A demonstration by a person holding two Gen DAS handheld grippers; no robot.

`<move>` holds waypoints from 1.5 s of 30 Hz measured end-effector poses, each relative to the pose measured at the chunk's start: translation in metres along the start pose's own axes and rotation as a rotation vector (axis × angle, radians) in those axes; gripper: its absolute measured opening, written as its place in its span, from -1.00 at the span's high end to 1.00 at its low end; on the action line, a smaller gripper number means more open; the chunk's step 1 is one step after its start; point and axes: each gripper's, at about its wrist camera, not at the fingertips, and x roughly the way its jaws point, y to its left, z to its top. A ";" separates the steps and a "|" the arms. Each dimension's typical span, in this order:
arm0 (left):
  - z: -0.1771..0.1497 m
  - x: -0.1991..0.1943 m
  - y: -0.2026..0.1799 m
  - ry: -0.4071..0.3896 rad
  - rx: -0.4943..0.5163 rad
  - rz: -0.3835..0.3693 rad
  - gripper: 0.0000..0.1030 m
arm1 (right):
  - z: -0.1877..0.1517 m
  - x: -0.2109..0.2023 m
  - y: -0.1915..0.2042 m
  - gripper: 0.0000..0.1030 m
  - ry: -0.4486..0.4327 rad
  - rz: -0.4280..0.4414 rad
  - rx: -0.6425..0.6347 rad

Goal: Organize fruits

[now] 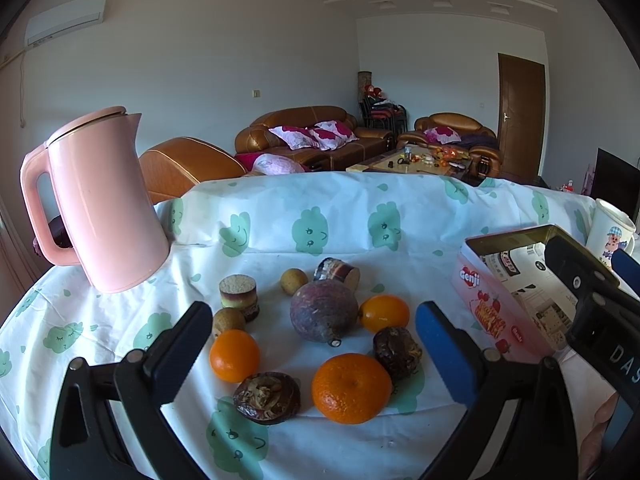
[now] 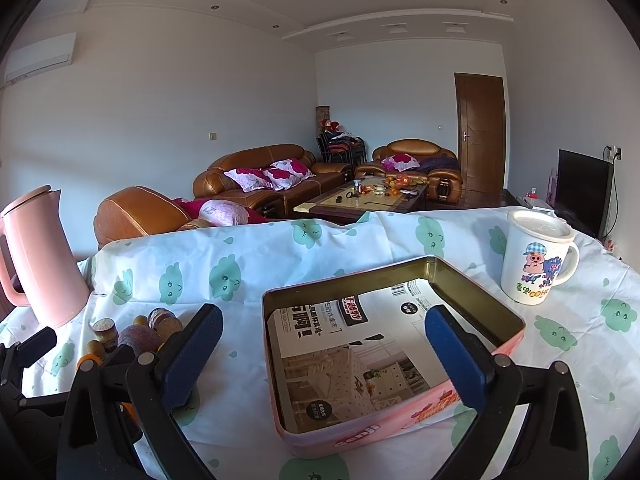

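left wrist view: the left gripper (image 1: 314, 316) hovers over the fruit cluster with its jaws spread wide and nothing between them. the fruits lie loose on the tablecloth (image 1: 280, 216), directly ahead of and below this gripper. nearest are the large orange (image 1: 351, 388) and a dark wrinkled fruit (image 1: 267, 397); a second dark wrinkled fruit (image 1: 397, 353) sits just right of centre. the small orange (image 1: 234, 355) lies close to the left finger, and a third orange (image 1: 385, 313) lies behind, beside the purple round fruit (image 1: 324, 310). two small brown fruits (image 1: 294, 281) and two cut cane pieces (image 1: 237, 291) sit farther back.

the pink tin (image 1: 492, 312) stands to the right of the cluster, near but apart from it. its long axis appears to run away from the camera.

right wrist view: the right gripper (image 2: 324, 340) is also wide apart and empty, poised above the near half of the pink tin (image 2: 400, 436). the tin holds only a printed paper liner (image 2: 360, 344); no fruit is in it yet. the fruit cluster shows at the far left of this view, partly hidden behind the left finger.

judgement: the left gripper is the nearer one to every fruit, so the first pick falls to it. the large orange is round, so no grasp axis matters. the carry then runs rightward to the tin. the pink kettle (image 1: 100, 200) and the mug (image 2: 536, 260) stand clear of that path.
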 end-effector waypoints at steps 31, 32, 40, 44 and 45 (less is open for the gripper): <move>0.000 0.001 0.001 0.005 -0.001 -0.001 -1.00 | 0.000 0.000 0.005 -0.98 0.005 0.013 -0.005; 0.000 0.001 0.001 0.005 0.000 -0.001 -1.00 | 0.000 0.000 0.005 -0.98 0.005 0.014 -0.005; 0.001 0.001 0.001 0.008 -0.003 -0.002 -1.00 | 0.000 -0.001 0.006 -0.98 0.011 0.026 -0.001; -0.003 0.002 0.003 0.019 -0.015 0.000 -1.00 | 0.000 0.000 0.005 -0.98 0.020 0.044 -0.002; -0.004 0.002 0.002 0.024 -0.015 0.003 -1.00 | 0.000 0.001 0.005 -0.98 0.023 0.050 -0.002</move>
